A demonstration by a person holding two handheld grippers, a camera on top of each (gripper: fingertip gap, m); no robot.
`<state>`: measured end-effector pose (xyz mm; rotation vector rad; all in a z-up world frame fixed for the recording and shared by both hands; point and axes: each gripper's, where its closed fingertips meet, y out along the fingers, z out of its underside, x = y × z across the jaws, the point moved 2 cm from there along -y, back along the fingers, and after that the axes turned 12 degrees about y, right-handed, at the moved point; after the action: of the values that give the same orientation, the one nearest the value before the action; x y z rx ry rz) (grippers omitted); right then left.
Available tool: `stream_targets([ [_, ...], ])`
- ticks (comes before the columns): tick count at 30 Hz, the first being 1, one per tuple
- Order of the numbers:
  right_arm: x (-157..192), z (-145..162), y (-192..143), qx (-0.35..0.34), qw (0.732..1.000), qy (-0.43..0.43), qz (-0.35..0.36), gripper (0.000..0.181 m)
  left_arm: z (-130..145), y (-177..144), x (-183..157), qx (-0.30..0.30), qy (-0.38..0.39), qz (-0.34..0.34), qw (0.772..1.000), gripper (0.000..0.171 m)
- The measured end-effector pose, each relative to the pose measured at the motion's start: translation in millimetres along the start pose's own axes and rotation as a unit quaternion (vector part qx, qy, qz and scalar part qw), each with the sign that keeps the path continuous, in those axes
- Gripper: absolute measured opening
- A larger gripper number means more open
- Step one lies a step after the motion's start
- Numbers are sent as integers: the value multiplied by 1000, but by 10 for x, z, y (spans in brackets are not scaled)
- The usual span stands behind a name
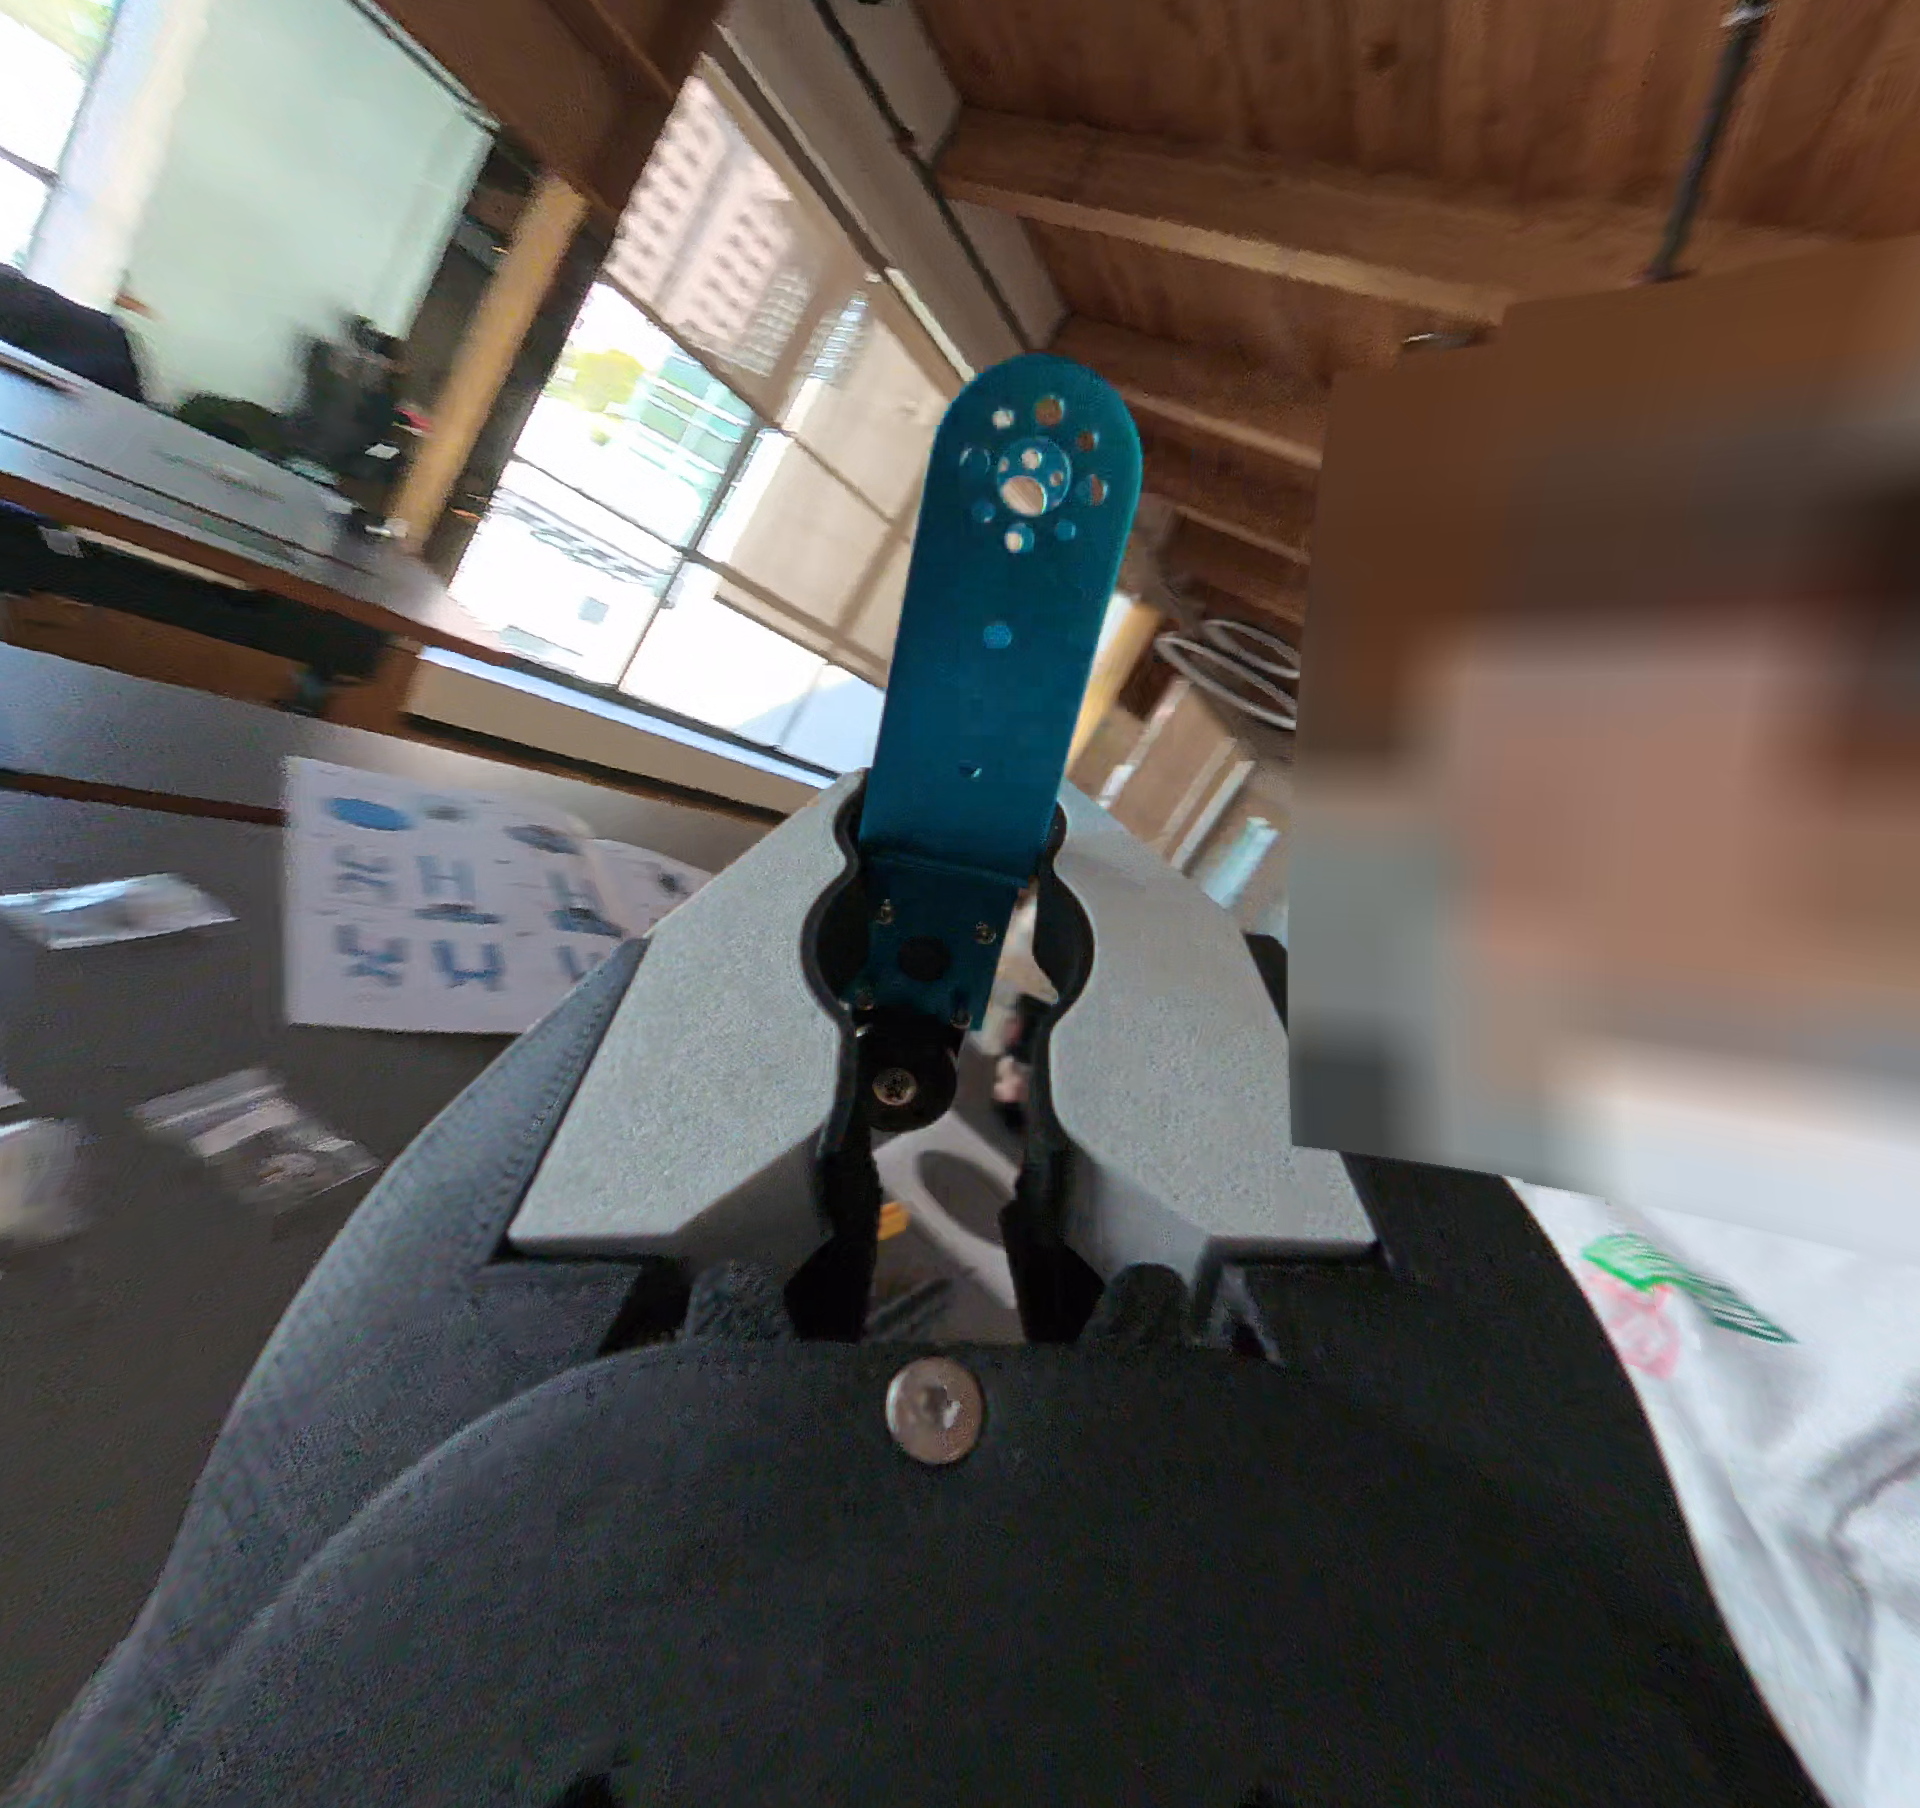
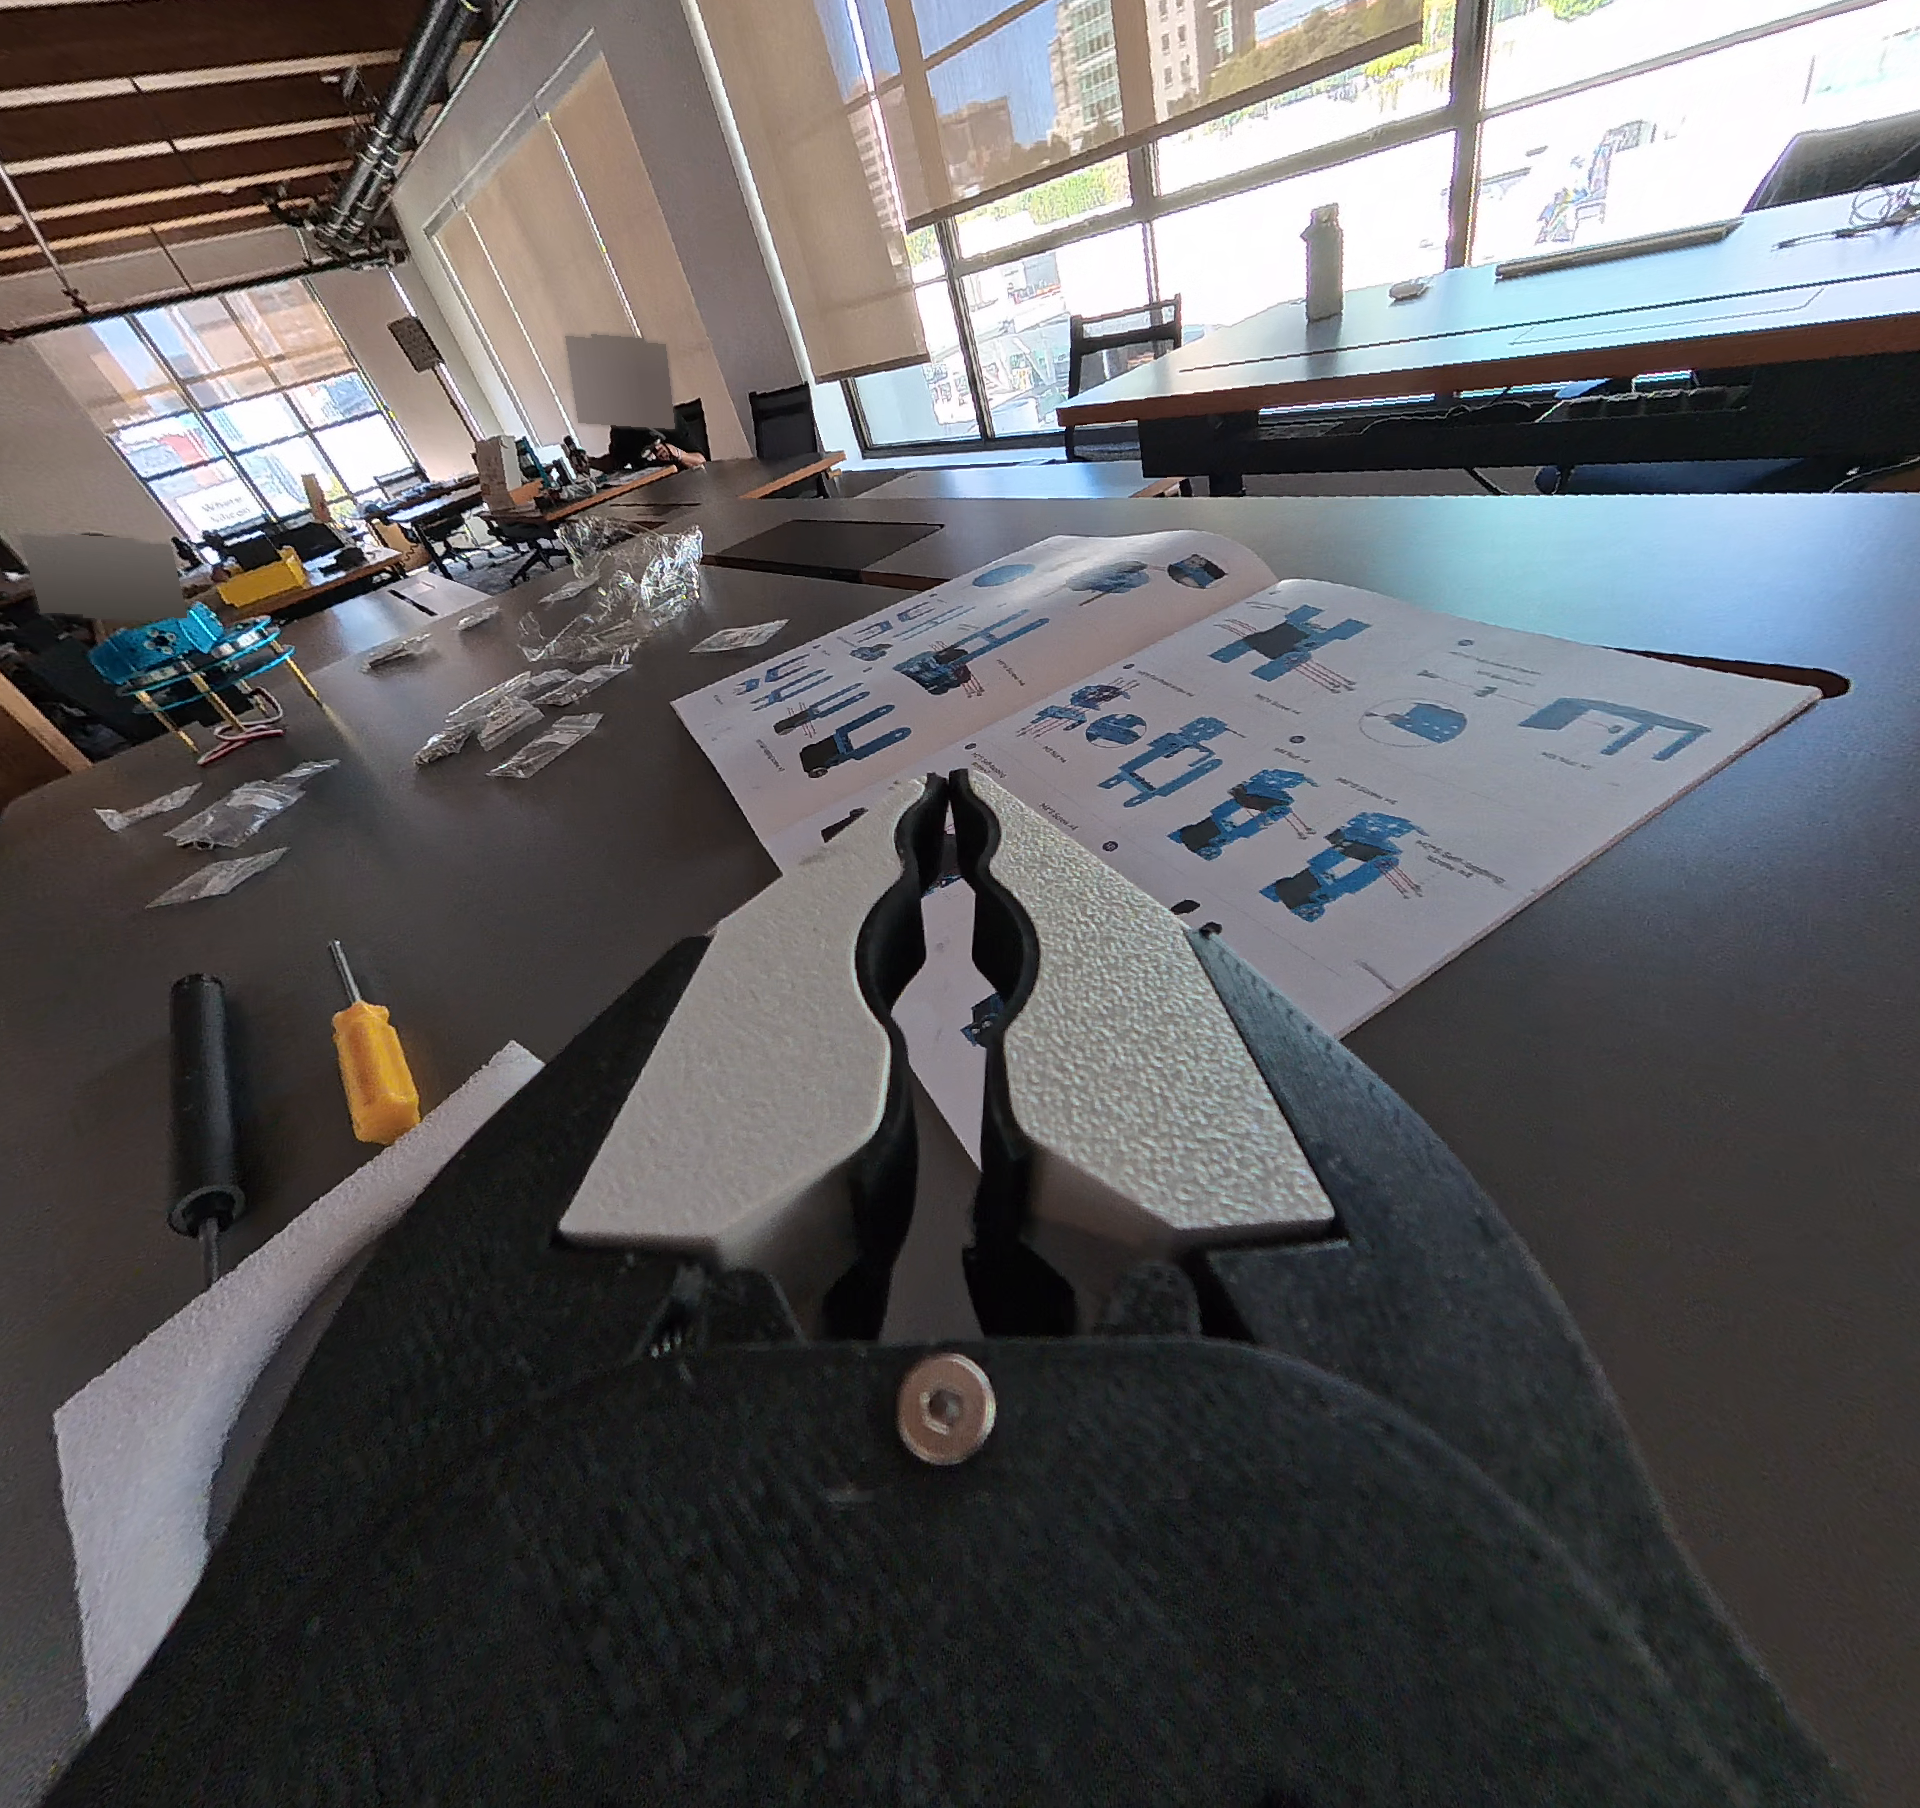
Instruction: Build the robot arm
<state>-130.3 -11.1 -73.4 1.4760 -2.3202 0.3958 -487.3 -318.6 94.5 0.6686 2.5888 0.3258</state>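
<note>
My left gripper [image 1: 951, 828] is clamped on a blue metal bracket [image 1: 1003, 615], raised off the table [image 1: 135, 1291] above the open booklet [image 1: 416, 906]. My right gripper [image 2: 951, 792] is pinched closed on nothing, its tips over the booklet [image 2: 1247, 719]; left of the booklet lie a yellow screwdriver [image 2: 369, 1067], a black tool [image 2: 206, 1093] and small plastic bags [image 2: 509, 719].

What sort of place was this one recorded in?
Likely an open-plan office or workshop used for kit assembly: long dark desks by tall windows, an open instruction booklet and small parts bags on the table.
</note>
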Motion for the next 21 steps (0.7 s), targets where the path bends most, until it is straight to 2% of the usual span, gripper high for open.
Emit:
stream_targets([
  [1,-3,-3,0,-1,1000,-1,1,0,-53,-178,41,11,28,-44,999,26],
  [4,-16,-16,-7,-7,1000,3,4,0,-194,-641,58,32,88,-133,987,26],
  [10,-17,-14,-3,-6,1000,-1,8,0,-556,-1194,-151,8,148,-205,967,26],
  [15,-20,-10,1,-5,1000,1,7,0,-735,-1436,-291,-9,186,-248,951,25],
  [21,-16,-7,3,-3,1000,1,5,0,-706,-1464,-392,-23,183,-246,951,25],
])
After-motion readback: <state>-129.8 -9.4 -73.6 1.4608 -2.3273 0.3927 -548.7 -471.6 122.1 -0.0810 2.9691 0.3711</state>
